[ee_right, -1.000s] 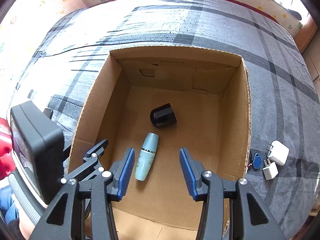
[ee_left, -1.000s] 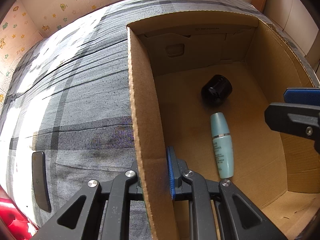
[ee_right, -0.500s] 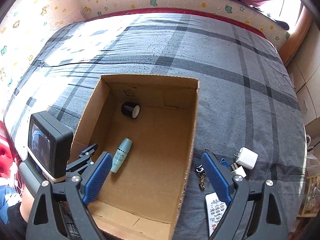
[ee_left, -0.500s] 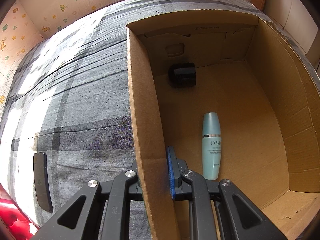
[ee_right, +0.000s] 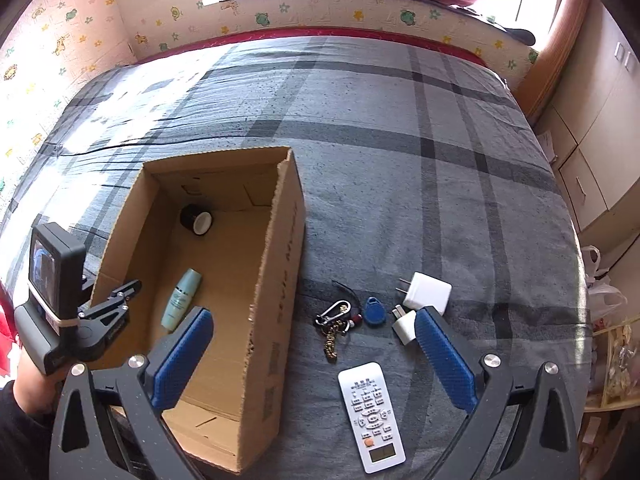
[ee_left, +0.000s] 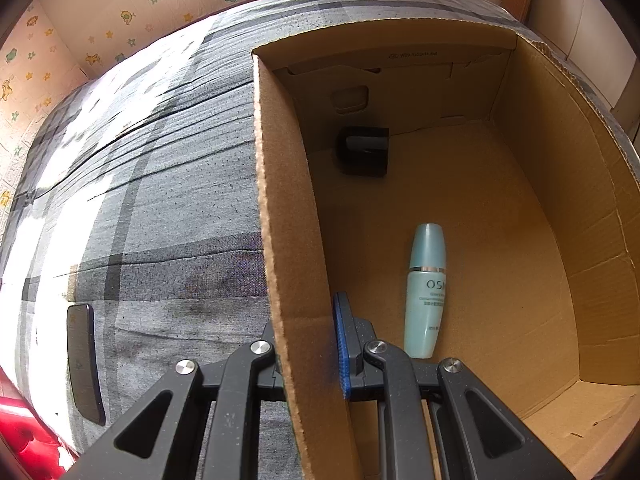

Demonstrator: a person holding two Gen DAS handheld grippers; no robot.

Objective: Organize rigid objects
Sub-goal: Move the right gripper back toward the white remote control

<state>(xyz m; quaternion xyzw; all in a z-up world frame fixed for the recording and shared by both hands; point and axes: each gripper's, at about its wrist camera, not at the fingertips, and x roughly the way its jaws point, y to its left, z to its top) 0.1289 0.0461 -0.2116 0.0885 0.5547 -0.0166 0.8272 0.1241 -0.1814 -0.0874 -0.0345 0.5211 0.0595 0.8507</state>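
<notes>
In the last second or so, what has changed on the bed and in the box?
The right gripper came out of the cardboard box and now hangs over the bedspread by the remote and keys; its jaws have just been opening, with nothing between them. The black jar rolled to the far wall. The bottle shifted slightly. The left gripper stays clamped on the box wall.
</notes>
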